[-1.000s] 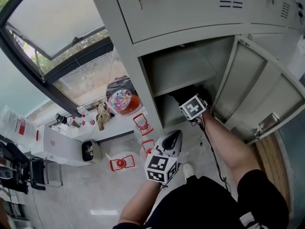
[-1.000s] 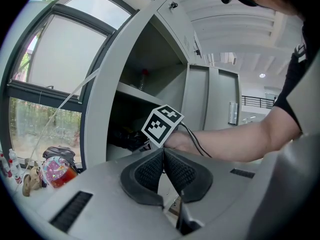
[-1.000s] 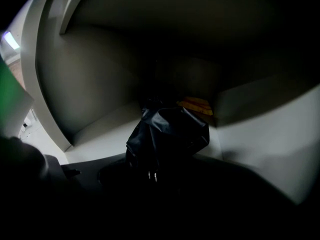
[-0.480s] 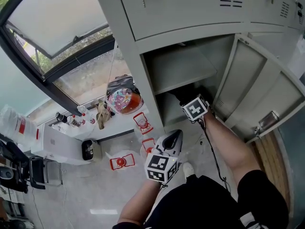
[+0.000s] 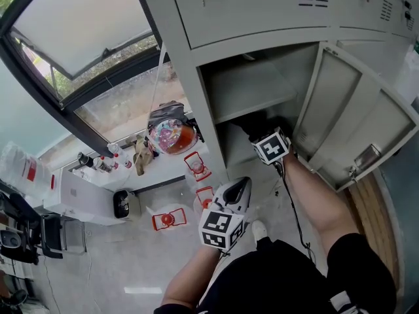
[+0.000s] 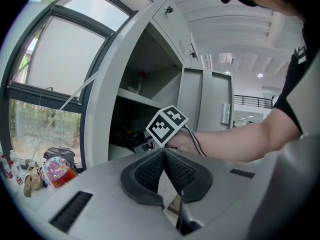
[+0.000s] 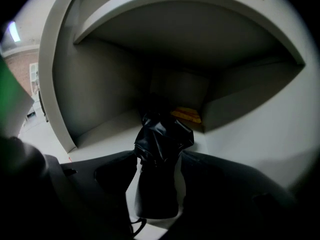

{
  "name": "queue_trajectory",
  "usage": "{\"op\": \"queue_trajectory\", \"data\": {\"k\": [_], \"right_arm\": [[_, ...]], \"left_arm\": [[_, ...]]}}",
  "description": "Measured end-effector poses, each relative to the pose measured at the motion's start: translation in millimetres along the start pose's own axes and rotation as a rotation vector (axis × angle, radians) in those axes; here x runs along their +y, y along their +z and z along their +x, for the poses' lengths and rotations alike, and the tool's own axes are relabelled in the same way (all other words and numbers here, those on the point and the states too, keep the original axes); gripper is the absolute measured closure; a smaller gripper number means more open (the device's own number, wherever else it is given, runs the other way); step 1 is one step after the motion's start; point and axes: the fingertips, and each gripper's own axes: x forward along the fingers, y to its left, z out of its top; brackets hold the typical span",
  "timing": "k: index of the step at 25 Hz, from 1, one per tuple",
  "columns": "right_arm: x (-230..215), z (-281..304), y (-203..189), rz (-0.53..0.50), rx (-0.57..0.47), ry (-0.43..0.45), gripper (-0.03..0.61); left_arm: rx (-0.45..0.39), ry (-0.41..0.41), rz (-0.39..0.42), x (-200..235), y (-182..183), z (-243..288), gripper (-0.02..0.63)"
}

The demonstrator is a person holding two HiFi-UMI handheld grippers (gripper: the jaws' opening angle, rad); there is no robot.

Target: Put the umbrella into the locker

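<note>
Grey left gripper (image 6: 163, 156), black ribbed pads (image 6: 146, 173); black-white marker cubes (image 5: 221, 229); black cable (image 5: 288, 195); black shorts (image 5: 360, 267).

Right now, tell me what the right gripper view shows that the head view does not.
Only right gripper view: the black umbrella lying between the right claw, whose jaws have just been opening, clear of it; a yellow thing behind. Only head view: the left claw, shut, the window, the open door. Both: the locker compartment's grey inside.

No legible text, number or brand in any view. Marker cubes (image 5: 272, 148): black-and-white square patterns only, not letters. White bag (image 5: 26, 170) at far left: red label, print too small to read. Red-and-white packs (image 5: 165, 220) on floor: markings illegible.
</note>
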Motion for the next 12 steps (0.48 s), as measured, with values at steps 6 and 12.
{"op": "queue_trajectory", "data": {"k": [6,12], "right_arm": [[5.8,-18.0,1.7,0.004,-0.029,-0.016,0.252],[15.7,-36.9,9.3,0.004,-0.087,-0.027,0.254]], "left_arm": [[0.002,-0.011,0.006,-6.9,-1.3,-12.7,0.598],[0.004,-0.027,0.013,-14.2,-3.8,-25.4,0.598]]}}
